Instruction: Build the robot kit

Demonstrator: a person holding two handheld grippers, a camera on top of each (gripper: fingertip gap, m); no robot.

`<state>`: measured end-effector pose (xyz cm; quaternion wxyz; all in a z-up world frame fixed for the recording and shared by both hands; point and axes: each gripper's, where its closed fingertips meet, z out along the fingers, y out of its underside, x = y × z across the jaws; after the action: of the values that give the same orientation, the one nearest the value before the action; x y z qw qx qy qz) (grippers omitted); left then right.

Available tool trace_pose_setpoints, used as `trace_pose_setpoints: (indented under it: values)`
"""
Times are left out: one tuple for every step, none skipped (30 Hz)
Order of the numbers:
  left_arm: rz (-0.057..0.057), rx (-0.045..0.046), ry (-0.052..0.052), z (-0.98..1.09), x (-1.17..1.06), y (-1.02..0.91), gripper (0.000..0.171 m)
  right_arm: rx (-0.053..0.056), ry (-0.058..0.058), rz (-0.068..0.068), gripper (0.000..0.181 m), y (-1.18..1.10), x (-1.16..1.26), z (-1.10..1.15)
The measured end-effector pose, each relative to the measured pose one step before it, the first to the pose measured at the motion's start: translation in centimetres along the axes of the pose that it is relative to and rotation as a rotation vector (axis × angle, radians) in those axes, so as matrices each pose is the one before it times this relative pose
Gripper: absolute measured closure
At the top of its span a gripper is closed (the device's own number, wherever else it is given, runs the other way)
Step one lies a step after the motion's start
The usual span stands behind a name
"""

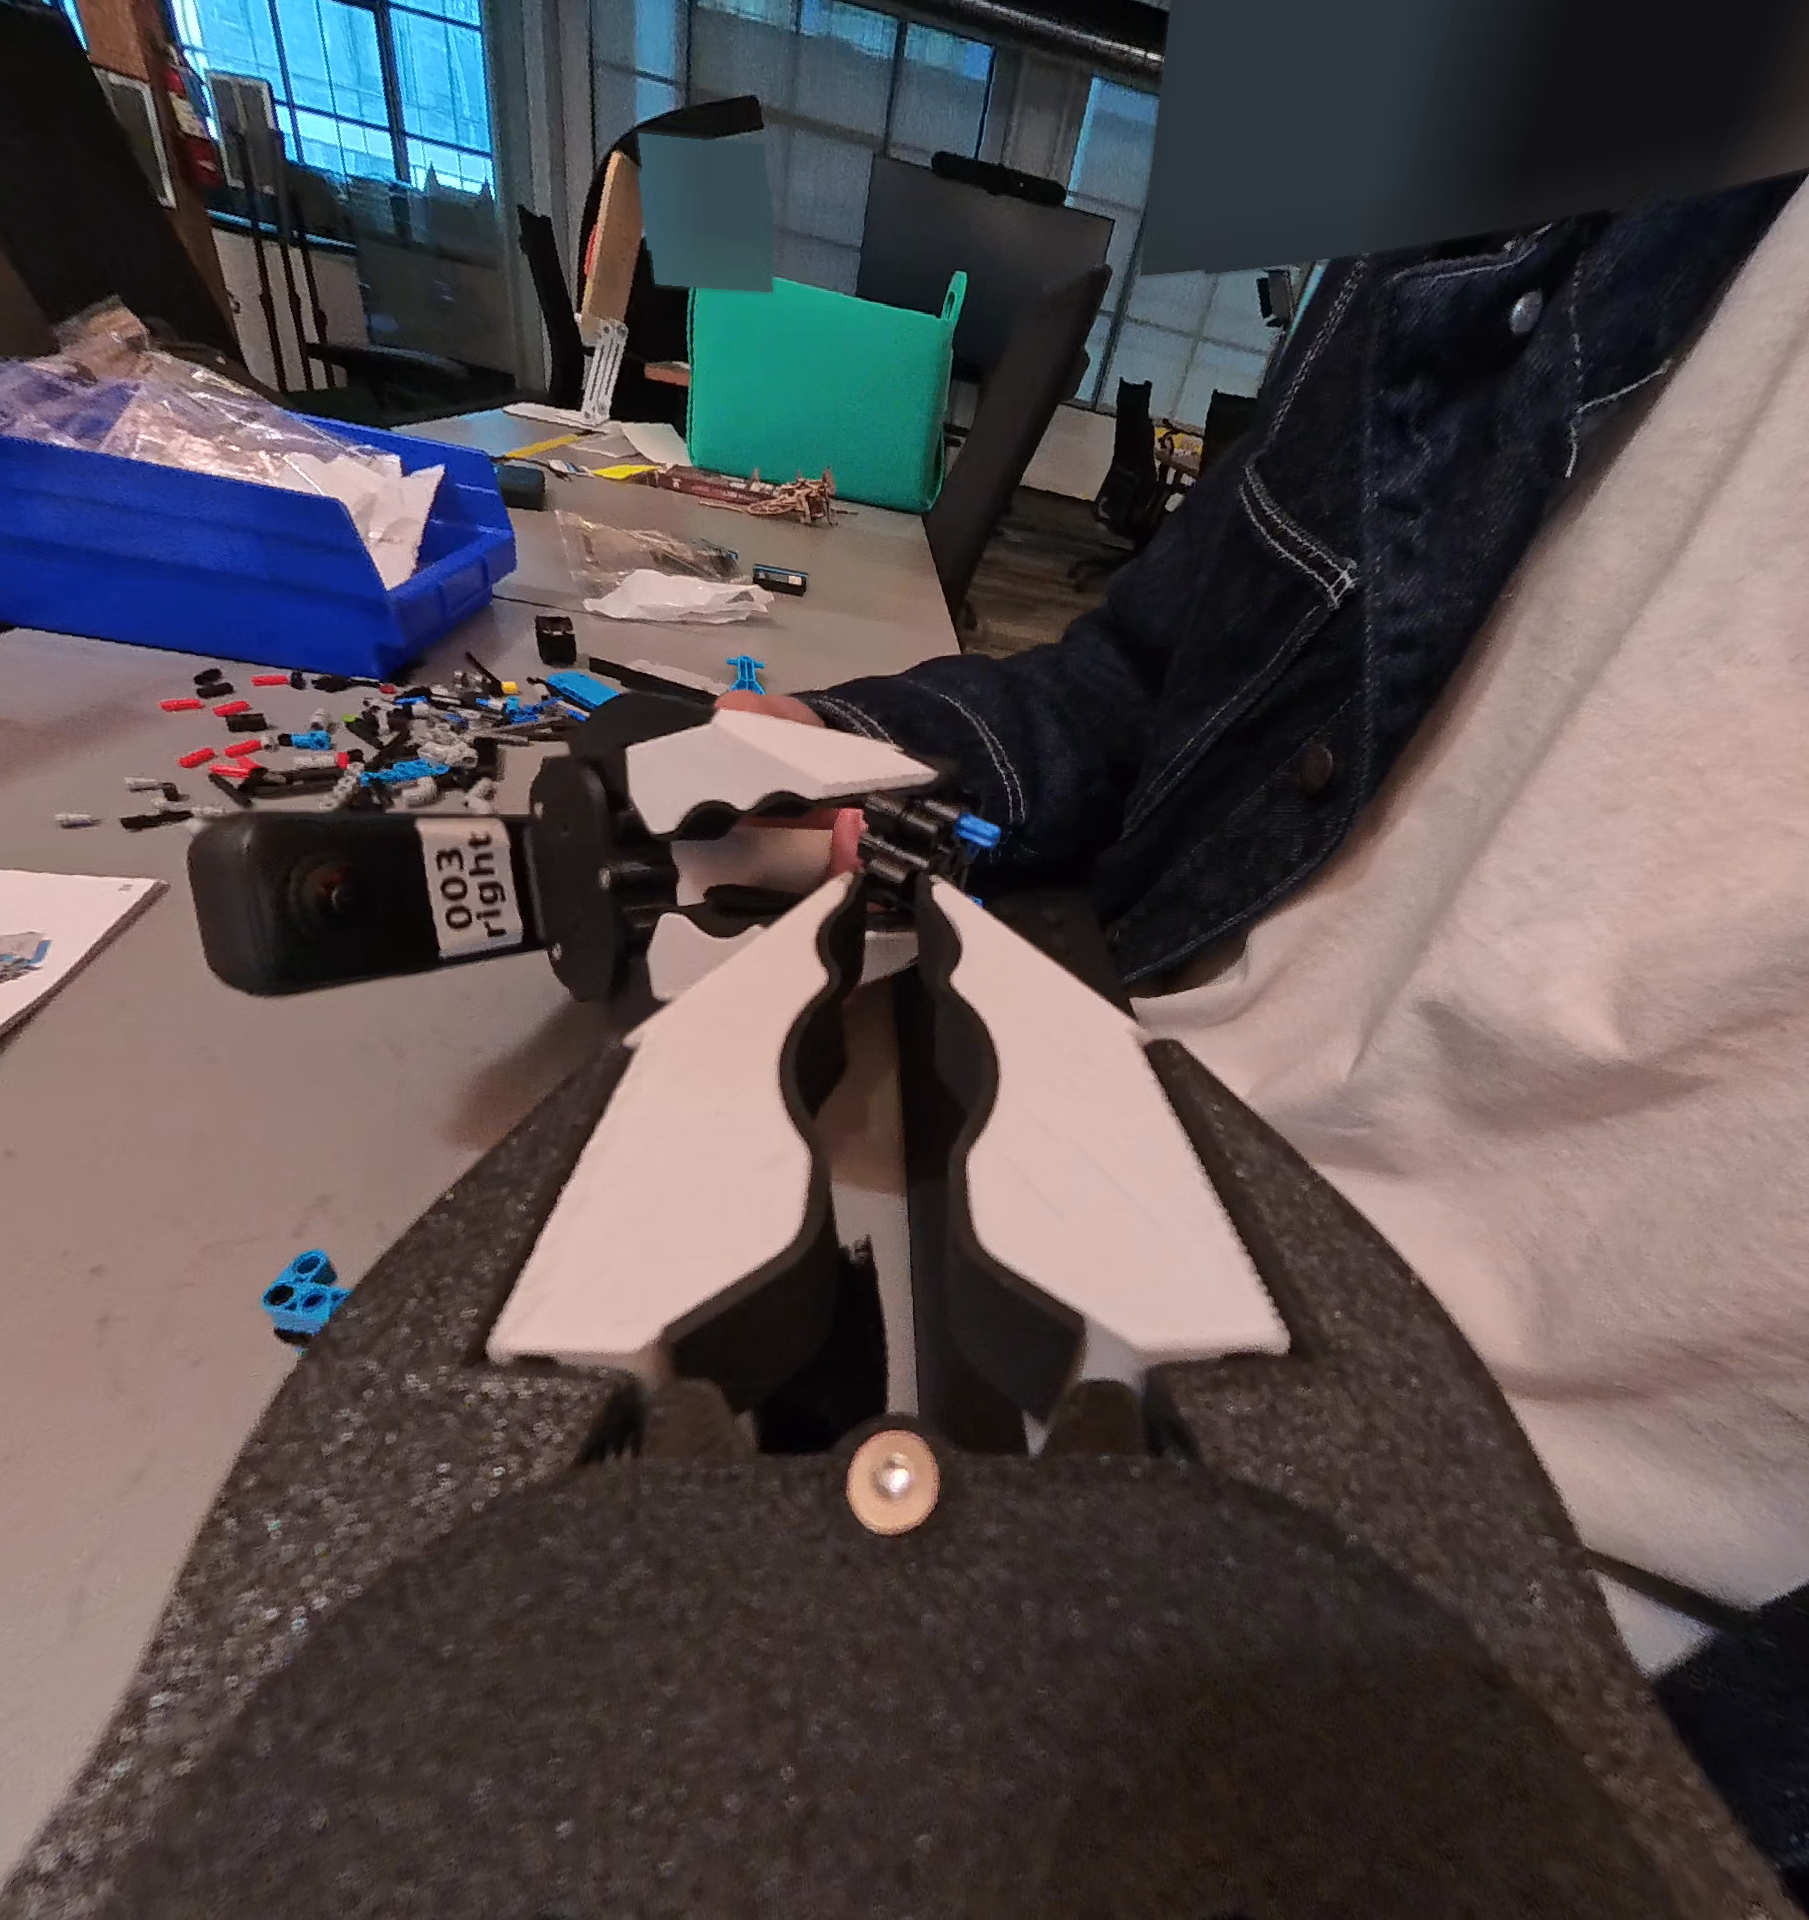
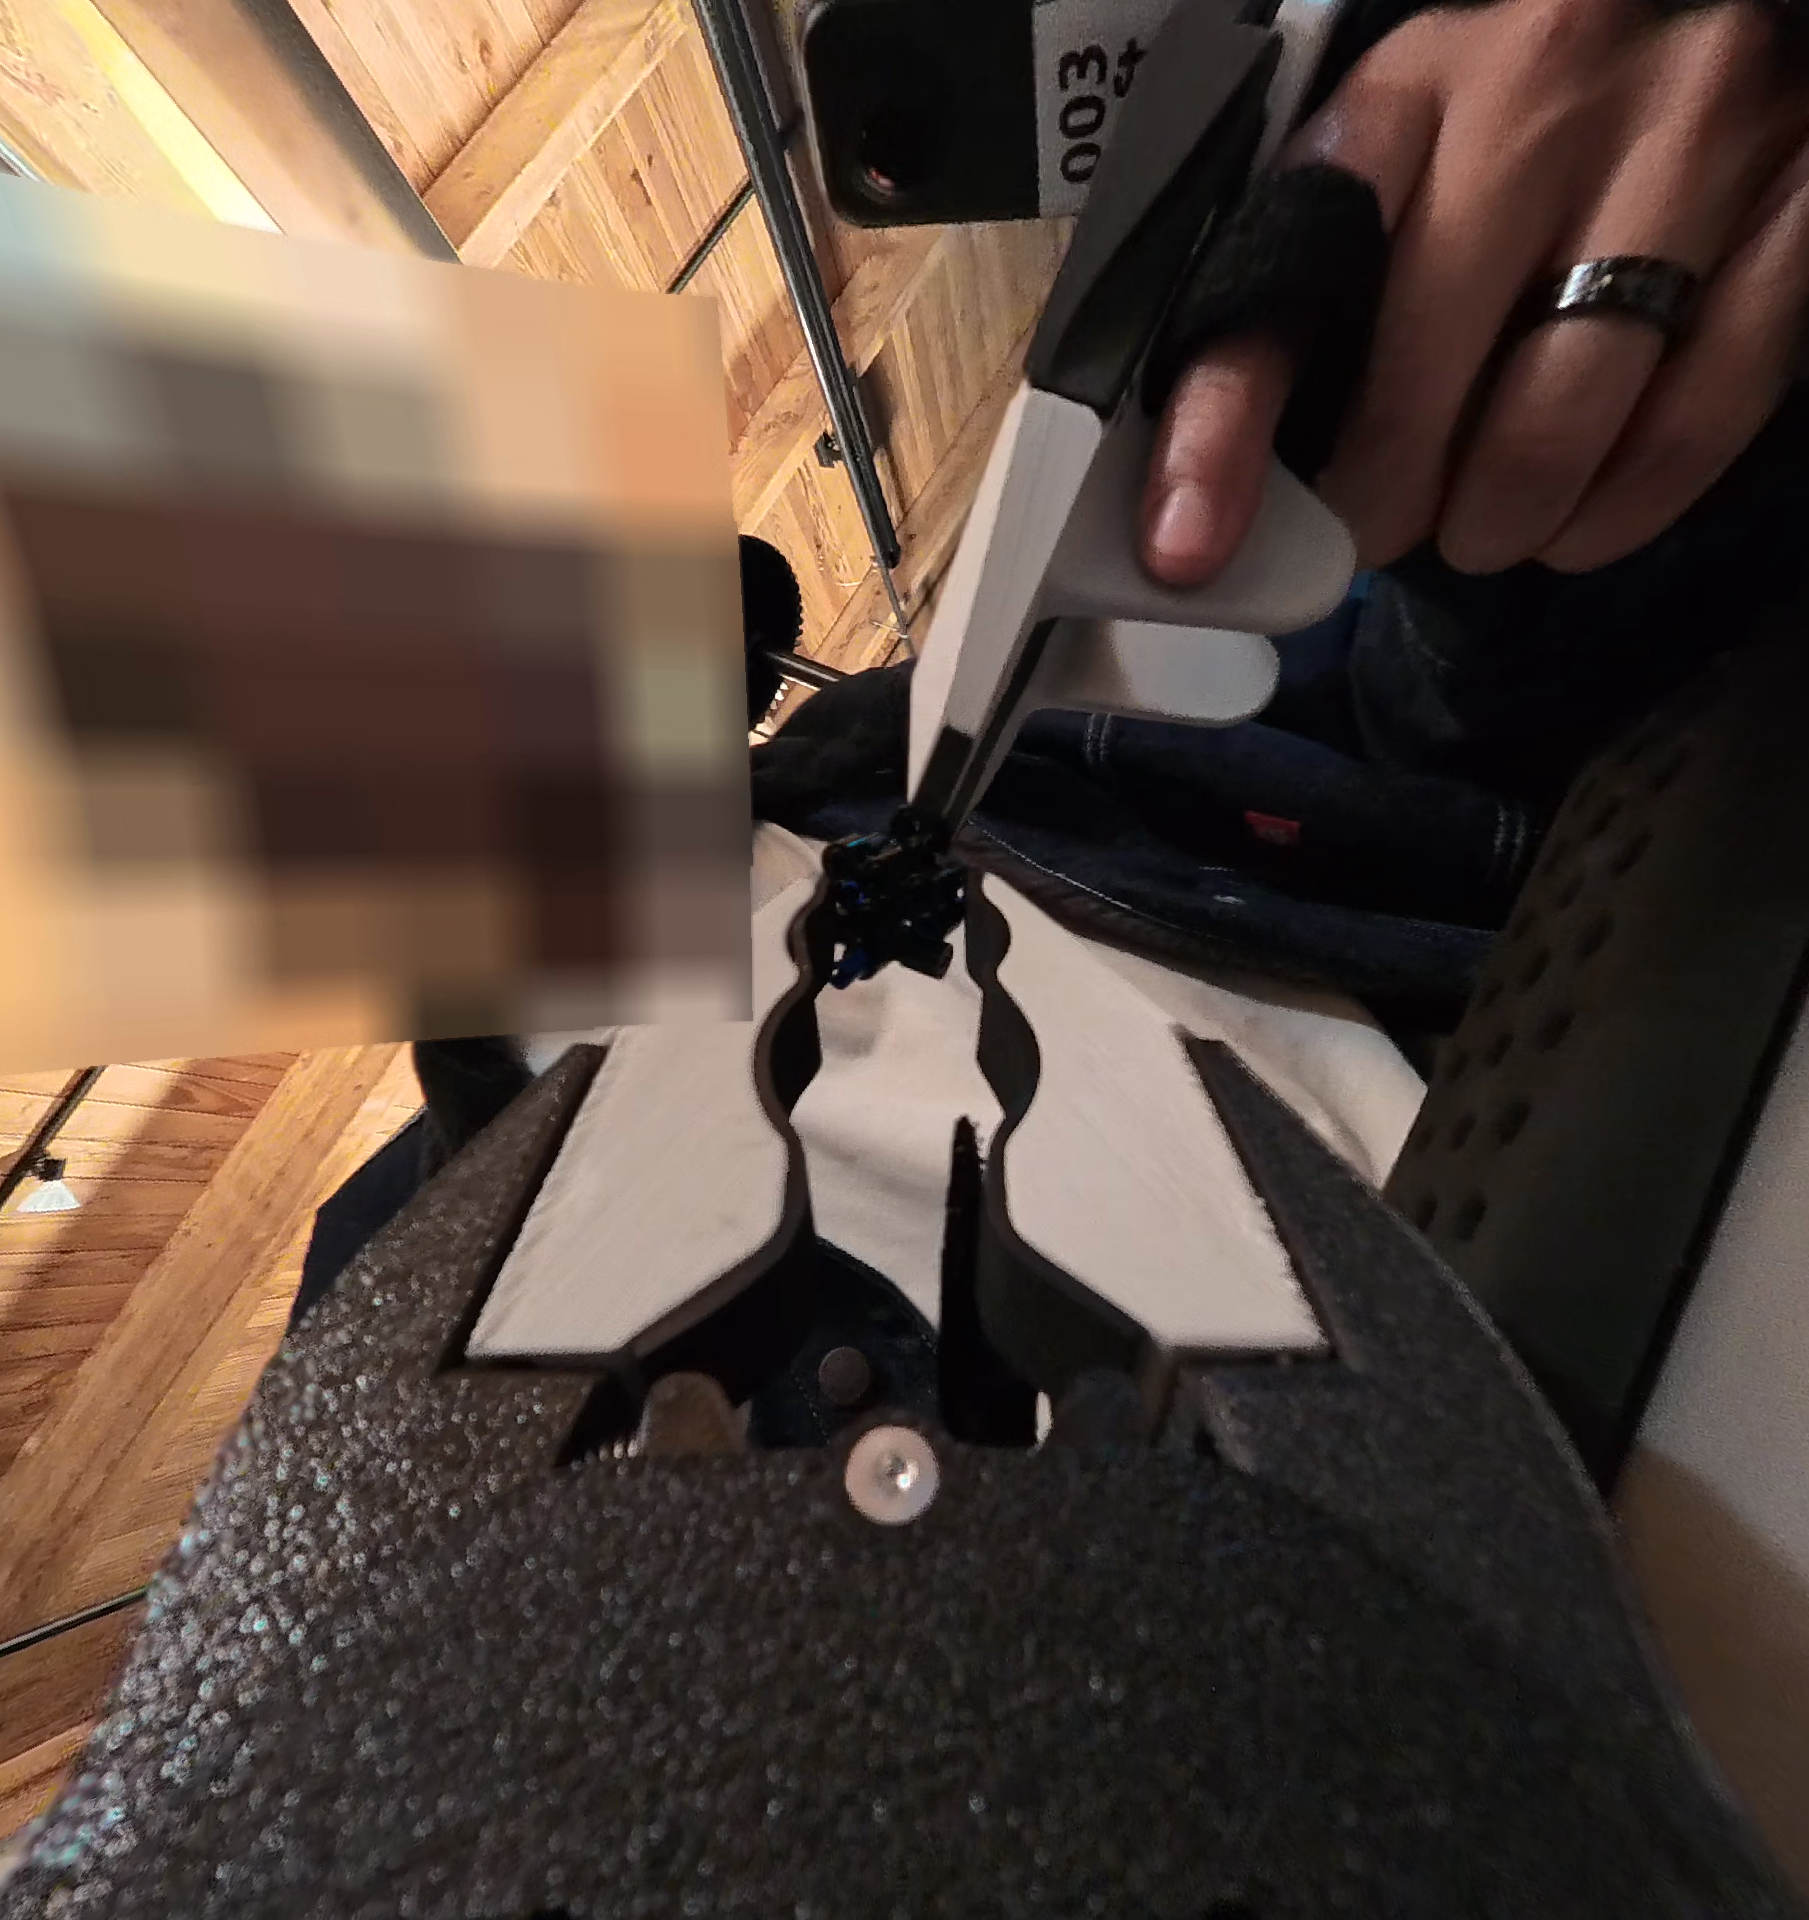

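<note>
Gripping one small black-and-blue brick assembly (image 1: 921, 836) from two sides, the left gripper (image 1: 887, 883) and right gripper (image 2: 895, 904) are both clamped on it, just beyond the table (image 1: 256, 1091) edge.
</note>
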<state>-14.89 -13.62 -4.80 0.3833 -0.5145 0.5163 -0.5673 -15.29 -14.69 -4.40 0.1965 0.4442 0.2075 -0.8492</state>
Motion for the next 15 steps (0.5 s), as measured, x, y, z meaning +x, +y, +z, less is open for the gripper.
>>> trace_pose_setpoints:
  values:
    - [-0.0089, -0.00266, -0.0063, -0.018, -0.206, 0.064, 0.163, 0.0078, 0.0162, -0.0155, 0.157, -0.162, 0.072, -0.137]
    - [-0.0148, 0.00561, -0.0162, -0.057, -0.416, -0.018, 0.164, 0.0163, 0.0326, -0.0282, 0.152, -0.35, 0.177, -0.272]
    - [-0.0277, 0.00396, -0.0211, -0.077, -0.571, 0.047, 0.165, 0.0276, 0.043, -0.0422, 0.149, -0.599, 0.181, -0.484]
    - [-0.0327, -0.00188, -0.024, -0.135, -0.684, 0.185, 0.166, 0.0301, 0.0592, -0.0534, 0.147, -0.689, 0.265, -0.707]
    - [-0.0328, -0.00294, -0.0244, -0.156, -0.716, 0.229, 0.165, 0.0266, 0.0863, -0.066, 0.147, -0.675, 0.548, -0.869]
    - [-0.0339, -0.00007, -0.021, -0.149, -0.667, 0.172, 0.165, 0.0378, 0.0922, -0.0846, 0.143, -0.878, 0.557, -0.944]
    - [-0.0248, 0.0055, -0.0248, -0.136, -0.678, 0.054, 0.165, 0.0546, 0.078, -0.0846, 0.143, -1.091, 0.351, -0.956]
    - [-0.0183, 0.00276, -0.0285, -0.115, -0.677, 0.051, 0.165, 0.0539, 0.0606, -0.073, 0.143, -1.149, 0.143, -0.861]
    - [-0.0207, -0.00383, -0.0318, -0.057, -0.711, 0.072, 0.165, 0.0454, 0.0783, -0.0886, 0.141, -1.032, 0.279, -0.641]
    - [-0.0249, 0.00313, -0.0418, -0.051, -0.847, -0.056, 0.165, 0.0166, 0.0973, -0.1305, 0.141, -0.536, 0.398, -0.332]
    - [-0.0328, 0.01541, -0.0346, -0.068, -0.751, -0.225, 0.165, -0.0259, 0.0866, -0.1477, 0.142, 0.175, 0.258, -0.004]
    - [-0.0391, 0.02402, -0.0252, -0.098, -0.661, -0.322, 0.165, -0.0514, 0.0732, -0.1264, 0.142, 0.614, 0.151, 0.255]
    - [-0.0373, 0.02645, -0.0246, -0.148, -0.653, -0.331, 0.165, -0.0458, 0.0549, -0.0978, 0.139, 0.602, -0.05, 0.44]
    - [-0.0208, 0.01825, -0.0058, -0.138, -0.33, -0.2, 0.166, -0.0272, 0.0491, -0.0687, 0.135, 0.394, 0.026, 0.467]
    - [-0.0014, 0.00339, 0.0074, -0.094, -0.023, 0.026, 0.166, -0.0096, 0.0418, -0.0453, 0.134, 0.126, 0.104, 0.345]
